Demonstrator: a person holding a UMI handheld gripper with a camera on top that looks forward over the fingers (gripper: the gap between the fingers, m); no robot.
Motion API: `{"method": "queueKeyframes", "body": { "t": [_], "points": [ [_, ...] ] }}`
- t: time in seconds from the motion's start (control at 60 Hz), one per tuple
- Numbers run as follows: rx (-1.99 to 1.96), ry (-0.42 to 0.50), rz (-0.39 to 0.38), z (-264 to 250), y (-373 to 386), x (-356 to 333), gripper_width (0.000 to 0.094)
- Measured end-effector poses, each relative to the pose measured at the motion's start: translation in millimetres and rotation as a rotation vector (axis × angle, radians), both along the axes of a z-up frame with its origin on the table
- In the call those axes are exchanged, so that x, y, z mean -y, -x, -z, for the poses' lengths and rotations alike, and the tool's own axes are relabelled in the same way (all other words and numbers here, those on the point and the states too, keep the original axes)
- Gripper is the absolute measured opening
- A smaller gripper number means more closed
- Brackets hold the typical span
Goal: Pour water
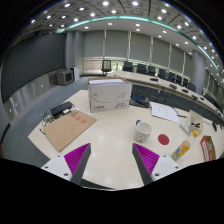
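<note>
Plainly the pour has not begun. The gripper [110, 163] hangs above the pale counter [110, 140] with its two fingers spread wide and released; nothing stands between the magenta pads [77, 156], only bare counter.

The likeliest things for the task lie ahead and to the right of the fingers. A small pale round cup or bowl [143, 130] sits on the counter just beyond the right finger, upright, its mouth facing up as far as I can tell. Closer to the right finger, and outside it, lies a small bottle with a yellow-orange body [181, 150]. It seems to lie on its side or lean, its long axis running diagonally from near the right fingertip away to the right and farther off; which end carries the cap I cannot tell. Whether it holds water is not visible either.

Beyond the fingers, near the middle of the counter, stands a white cardboard box [108, 95]; ahead of the left finger lies a flat brown cardboard sheet [68, 129]. Papers [163, 112] lie farther off to the right.

By my judgement everything is left to do: reach for the vessel, grip it, carry it over the receiving cup, tip it.
</note>
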State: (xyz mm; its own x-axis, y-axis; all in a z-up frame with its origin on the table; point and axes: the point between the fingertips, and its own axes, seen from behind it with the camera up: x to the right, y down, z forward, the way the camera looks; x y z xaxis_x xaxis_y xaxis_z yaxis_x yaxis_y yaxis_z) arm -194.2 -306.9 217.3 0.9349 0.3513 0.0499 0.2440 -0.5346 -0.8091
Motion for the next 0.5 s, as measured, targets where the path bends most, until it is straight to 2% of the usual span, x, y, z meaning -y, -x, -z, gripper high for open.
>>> {"method": "queueKeyframes", "body": {
  "t": [0.133,0.167,0.367,0.5],
  "points": [
    [0.002,0.014,0.057,18.4,-60.0,-13.0,0.0861],
    [0.007,0.018,0.08,13.3,-51.7,-6.0,0.0862],
    [0.006,0.029,0.191,55.9,-189.3,-34.0,0.0863],
    [0.012,0.036,0.231,90.2,-266.5,-51.1,0.0862]
  ]
}}
